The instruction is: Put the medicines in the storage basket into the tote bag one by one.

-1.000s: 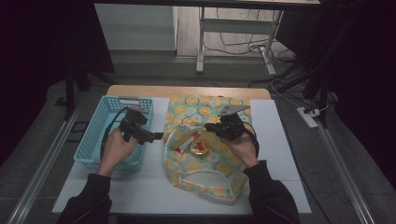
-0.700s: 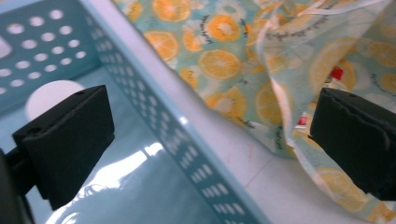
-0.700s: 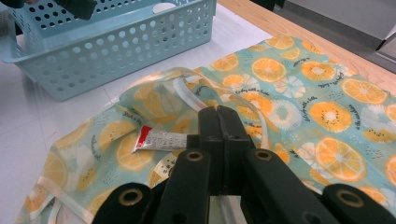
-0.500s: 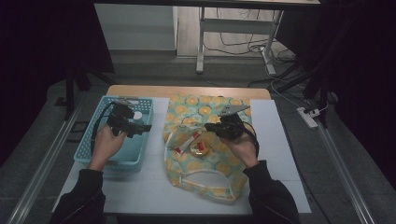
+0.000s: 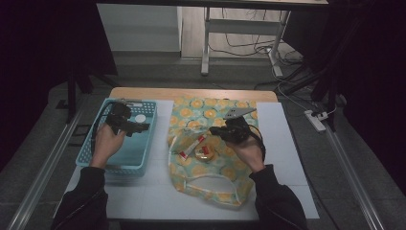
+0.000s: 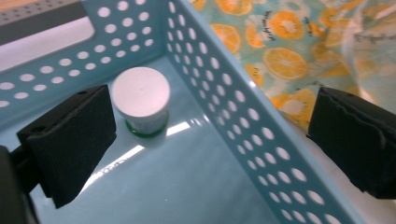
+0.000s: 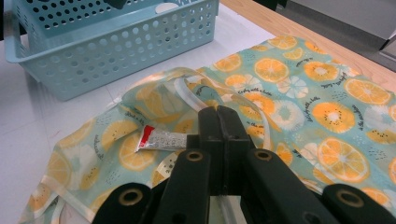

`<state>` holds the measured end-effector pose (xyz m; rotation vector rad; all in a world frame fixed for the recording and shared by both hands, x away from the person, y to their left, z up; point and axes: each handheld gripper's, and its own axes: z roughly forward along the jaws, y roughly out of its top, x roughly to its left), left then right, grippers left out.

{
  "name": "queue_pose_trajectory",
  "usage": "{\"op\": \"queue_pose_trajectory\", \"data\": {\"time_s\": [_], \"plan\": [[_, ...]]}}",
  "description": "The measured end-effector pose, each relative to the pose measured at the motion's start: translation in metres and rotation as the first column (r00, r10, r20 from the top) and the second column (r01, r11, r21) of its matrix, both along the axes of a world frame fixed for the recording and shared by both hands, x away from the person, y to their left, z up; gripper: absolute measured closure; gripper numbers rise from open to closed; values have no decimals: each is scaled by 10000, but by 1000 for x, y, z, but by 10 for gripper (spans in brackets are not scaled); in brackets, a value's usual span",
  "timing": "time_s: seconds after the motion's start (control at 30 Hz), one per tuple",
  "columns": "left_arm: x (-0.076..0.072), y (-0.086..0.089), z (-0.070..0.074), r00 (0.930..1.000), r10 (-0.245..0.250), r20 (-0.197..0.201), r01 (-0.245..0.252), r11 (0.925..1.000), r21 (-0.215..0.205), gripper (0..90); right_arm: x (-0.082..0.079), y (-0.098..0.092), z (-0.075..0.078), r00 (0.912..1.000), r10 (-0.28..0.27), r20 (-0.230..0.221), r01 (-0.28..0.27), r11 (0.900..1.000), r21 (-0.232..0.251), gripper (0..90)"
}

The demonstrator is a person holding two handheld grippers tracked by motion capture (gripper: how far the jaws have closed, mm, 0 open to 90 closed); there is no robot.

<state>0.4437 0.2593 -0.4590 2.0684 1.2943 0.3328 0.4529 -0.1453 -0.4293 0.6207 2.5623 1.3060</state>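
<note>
- Jaws of the left gripper stand wide apart with nothing between the pads; in the left gripper view one black pad hangs inside the light blue perforated plastic basket and the other lies beyond its side wall, over the cloth.
- Jaws of the right gripper are pressed together; in the right gripper view they meet over a clear strap of the bag, but whether the strap is pinched between them cannot be told.
- A small round jar with a white lid and green base stands upright on the basket floor, near a far corner and just beside the left pad, not touching it.
- From the high view, the left gripper hovers over the far half of the basket, with the jar just past it.
- A teal bag printed with orange slices lies flat on the white table mat, to the right of the basket.
- A silver tube with a red end lies on the bag, just left of the right jaws; in the high view it sits beside a round yellowish item.
- The right gripper rests low over the bag's middle in the high view.
</note>
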Motion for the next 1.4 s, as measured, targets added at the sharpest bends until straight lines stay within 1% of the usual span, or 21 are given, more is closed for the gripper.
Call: {"op": "queue_pose_trajectory", "data": {"time_s": [0.1,0.13,0.27,0.37,0.47,0.53,0.6,0.67,0.8,0.93,1.03,1.1,1.17,1.23,1.27,1.3,1.37,1.4], "plan": [[3,1,-1,9999,110,24,-110,9999,7,11,0,0,0,10000,9,-13,-9,10000,14,898],[6,2,-3,9997,224,43,-224,9997,-55,10,0,0,0,10000,17,-29,-17,10000,18,898],[11,5,-6,9994,352,-9,-352,9994,67,9,0,0,1,10000,35,-61,-35,10000,34,898],[17,8,-9,9981,589,-187,-590,9983,-12,10,0,0,1,10000,33,-67,-32,10000,54,898],[20,9,-11,9976,650,-223,-647,9978,157,8,0,0,0,10000,26,-71,-26,10000,67,898],[24,9,-14,9967,767,-270,-764,9970,143,4,0,0,1,10000,38,-82,-37,10000,69,898],[26,9,-15,9965,782,-306,-777,9968,163,3,0,0,1,10000,30,-75,-30,10000,77,898],[29,9,-17,9954,893,-360,-882,9957,300,3,0,0,1,10000,28,-64,-27,10000,86,898],[36,10,-25,9938,956,-563,-930,9945,476,1,0,-1,1,10000,17,-50,-17,10000,88,898],[41,10,-31,9921,1006,-747,-972,9941,485,7,0,-1,2,10000,10,-37,-10,10000,92,898],[45,9,-34,9910,989,-906,-935,9937,626,10,0,-1,2,10000,23,-29,-23,10000,88,898],[48,8,-36,9902,949,-1027,-891,9942,595,12,0,-1,2,10000,26,-24,-26,9999,102,898],[50,7,-37,9898,980,-1037,-902,9929,778,30,0,-2,2,10000,9,-19,-9,9999,104,898],[50,6,-38,9897,933,-1084,-846,9930,829,59,0,-2,2,10000,4,-4,-4,9999,123,898],[52,4,-40,9899,900,-1095,-786,9914,1043,75,0,-2,2,10000,3,-3,-3,9999,127,898],[52,3,-40,9901,868,-1100,-739,9905,1164,100,0,-2,2,10000,3,-8,-3,9999,133,898],[53,3,-41,9902,784,-1154,-653,9914,1134,175,0,-3,2,10000,2,-9,-2,9999,139,898],[54,3,-40,9900,838,-1134,-702,9904,1188,198,0,-3,3,10000,-1,-5,1,9999,140,898]]}}
